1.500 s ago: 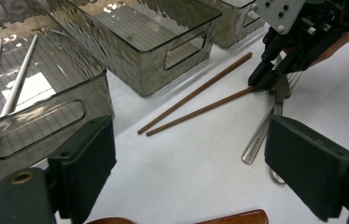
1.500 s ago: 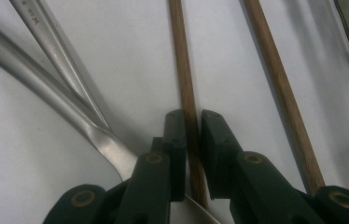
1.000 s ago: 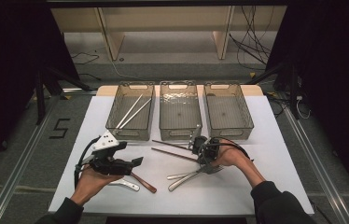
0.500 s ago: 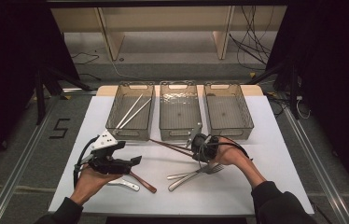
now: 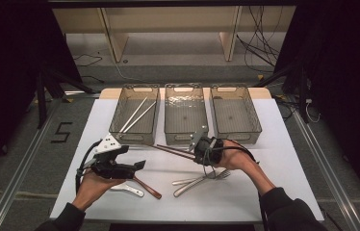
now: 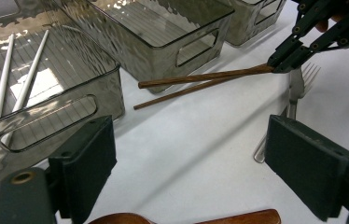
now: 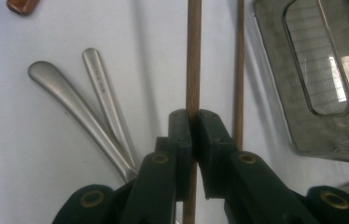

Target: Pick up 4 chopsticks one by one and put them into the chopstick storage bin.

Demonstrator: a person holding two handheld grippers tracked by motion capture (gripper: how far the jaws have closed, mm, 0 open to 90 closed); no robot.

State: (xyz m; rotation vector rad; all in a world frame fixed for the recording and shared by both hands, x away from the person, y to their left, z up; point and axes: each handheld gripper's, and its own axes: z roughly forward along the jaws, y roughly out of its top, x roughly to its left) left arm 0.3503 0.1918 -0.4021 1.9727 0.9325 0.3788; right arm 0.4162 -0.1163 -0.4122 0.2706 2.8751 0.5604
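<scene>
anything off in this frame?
Mild oddity: the right gripper is shut on one brown chopstick only. Its mate lies loose beside the jaws, ungripped. Nothing looks spilled or damaged.

White table (image 5: 264,192) with bins (image 5: 184,115), cutlery (image 5: 195,182)

I see two slim brown wooden chopsticks (image 5: 171,150) just in front of the middle bin; one (image 7: 192,56) is pinched near its end, the other (image 7: 239,70) lies just beside it, both nearly parallel above the white table
</scene>
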